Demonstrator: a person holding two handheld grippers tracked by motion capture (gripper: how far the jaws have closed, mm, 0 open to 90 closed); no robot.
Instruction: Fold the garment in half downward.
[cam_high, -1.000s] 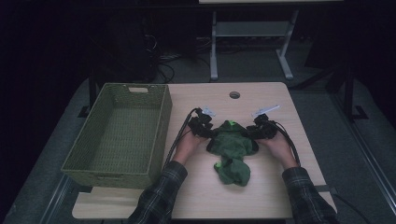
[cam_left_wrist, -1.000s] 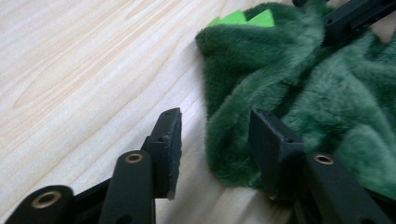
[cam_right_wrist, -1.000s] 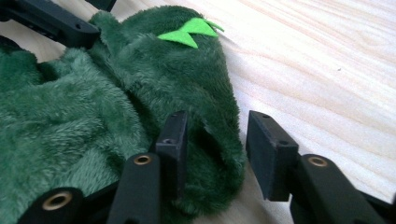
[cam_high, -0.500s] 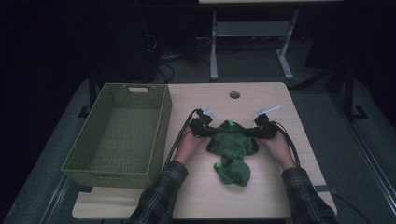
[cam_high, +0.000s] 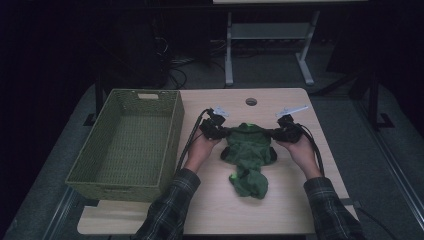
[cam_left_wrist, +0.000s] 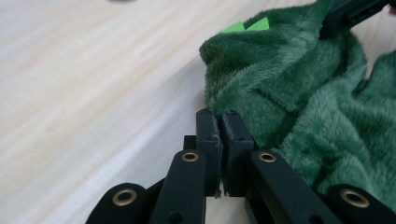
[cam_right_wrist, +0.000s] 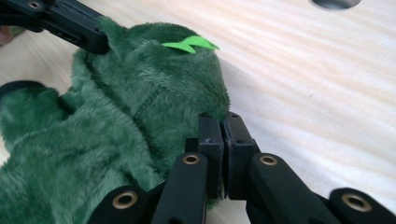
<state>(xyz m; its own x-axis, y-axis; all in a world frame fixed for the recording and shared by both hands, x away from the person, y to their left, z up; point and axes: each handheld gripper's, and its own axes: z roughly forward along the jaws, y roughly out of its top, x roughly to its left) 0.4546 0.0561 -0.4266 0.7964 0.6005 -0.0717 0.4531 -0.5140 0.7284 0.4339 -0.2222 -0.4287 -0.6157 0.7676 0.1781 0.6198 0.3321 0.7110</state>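
Both grippers were clamped on the green fleece garment (cam_high: 248, 150) at frame centre: left gripper (cam_left_wrist: 222, 122) pinched its left edge, right gripper (cam_right_wrist: 223, 126) its right edge, jaws having just closed.

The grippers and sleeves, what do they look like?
Both the left gripper and the right gripper are black, with brass-coloured rivets on the jaw links, a pale three-cornered plate on top and a black cable trailing back. The sleeves are dark plaid.

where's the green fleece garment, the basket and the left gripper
green fleece garment (cam_high: 248, 150), high view, its bunched middle
woven basket (cam_high: 178, 125), high view, its right wall
left gripper (cam_left_wrist: 219, 122), left gripper view, jaw tips pinching the garment's edge
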